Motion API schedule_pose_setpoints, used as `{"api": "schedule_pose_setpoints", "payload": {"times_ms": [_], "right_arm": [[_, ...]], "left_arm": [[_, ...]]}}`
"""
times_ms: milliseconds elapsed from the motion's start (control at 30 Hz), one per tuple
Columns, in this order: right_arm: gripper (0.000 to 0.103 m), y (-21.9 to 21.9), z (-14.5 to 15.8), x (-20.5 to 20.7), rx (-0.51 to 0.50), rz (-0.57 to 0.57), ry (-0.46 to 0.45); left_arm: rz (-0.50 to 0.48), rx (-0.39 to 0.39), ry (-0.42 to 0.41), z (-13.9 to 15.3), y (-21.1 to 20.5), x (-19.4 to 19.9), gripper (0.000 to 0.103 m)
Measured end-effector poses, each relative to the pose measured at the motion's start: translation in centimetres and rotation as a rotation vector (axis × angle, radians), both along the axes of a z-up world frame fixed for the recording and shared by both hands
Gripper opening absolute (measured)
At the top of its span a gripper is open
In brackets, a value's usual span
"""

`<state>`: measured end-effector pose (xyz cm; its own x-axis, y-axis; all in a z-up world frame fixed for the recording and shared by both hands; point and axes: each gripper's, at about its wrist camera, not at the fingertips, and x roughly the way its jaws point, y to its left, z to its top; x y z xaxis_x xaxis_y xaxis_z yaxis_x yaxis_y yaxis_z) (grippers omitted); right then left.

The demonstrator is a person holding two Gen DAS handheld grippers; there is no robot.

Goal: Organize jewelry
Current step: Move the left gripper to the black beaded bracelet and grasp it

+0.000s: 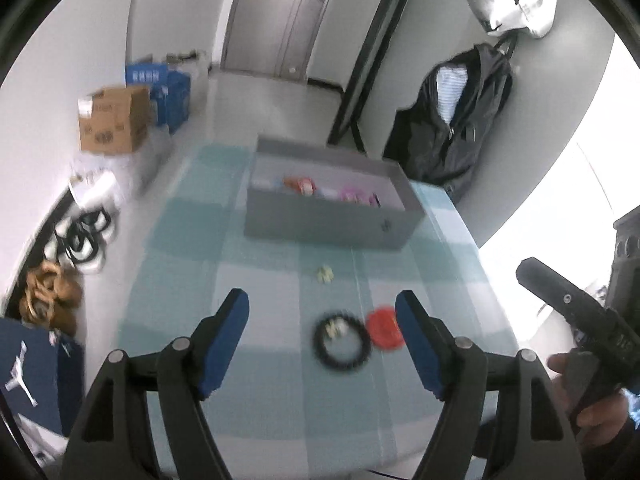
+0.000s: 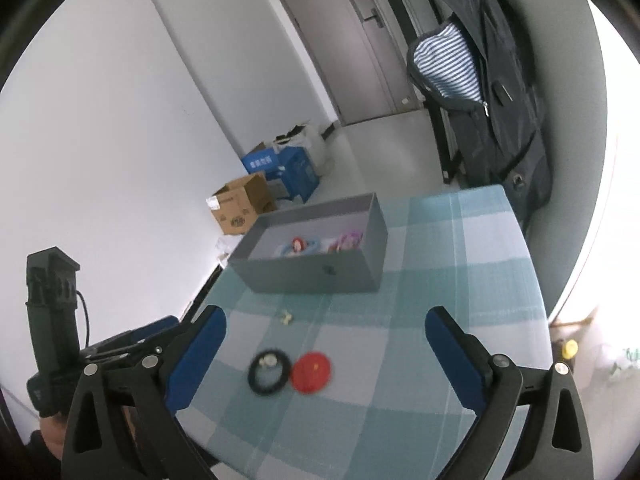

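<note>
Both tools are spread wide with nothing in them: left tool [image 1: 322, 312], right tool [image 2: 326, 330]. Just past them on the checked worktop [image 2: 460, 248] a black bead bracelet [image 2: 269, 372] lies right next to a red disc [image 2: 311, 372]. A bit further sits a small yellowish piece [image 2: 285, 317], then the grey box [image 2: 312, 276] with colourful jewelry inside.

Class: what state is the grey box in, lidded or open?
Open: the grey box has no lid, and colourful jewelry shows inside.
</note>
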<state>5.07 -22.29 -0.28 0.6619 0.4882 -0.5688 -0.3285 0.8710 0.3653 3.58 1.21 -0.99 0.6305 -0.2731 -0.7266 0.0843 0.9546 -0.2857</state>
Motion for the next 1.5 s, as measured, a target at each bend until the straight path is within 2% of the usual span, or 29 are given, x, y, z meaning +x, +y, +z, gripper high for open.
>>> {"api": "schedule_pose_setpoints", "payload": {"times_ms": [200,367,467,667,733,900,1067,1433,1500], "right_arm": [[0.101,0.8,-1.1,-1.5,-0.052,0.011,0.023],[0.103,0.1,-1.1,-2.8,-0.03,-0.025,0.034],[0.103,-0.3,-1.0,-3.3,-0.055,-0.051,0.024],[0.103,-1.5,-1.6,-3.2,-0.018,-0.087,0.058],[0.103,-2.0,-1.6,-3.1,0.013,-0.095,0.059],[0.103,-2.9,-1.6,-2.8,0.037,-0.126,0.066],[0.103,-3.0,-1.9,-2.5,0.055,-0.133,0.089],[0.103,-2.8,-2.6,-2.3,0.05,-0.134,0.119],[0.103,-2.7,-2.8,-2.2,0.045,-0.135,0.127]], "left_arm": [[-0.058,0.077,0.0,-0.7,-1.5,-0.9,0.072],[-0.075,0.067,0.062,-2.3,-1.5,-0.4,0.072],[-0.093,0.088,0.082,-3.0,-2.0,-0.3,0.072],[-0.109,0.245,0.145,-5.0,-3.7,0.6,0.072],[-0.113,0.226,0.166,-5.3,-3.6,0.7,0.072],[-0.148,0.199,0.157,-4.8,-3.8,0.1,0.072],[-0.169,0.304,0.149,-5.1,-5.1,-0.5,0.072],[-0.176,0.301,0.139,-5.2,-4.8,0.7,0.072],[-0.183,0.3,0.135,-5.2,-4.9,0.9,0.069]]}}
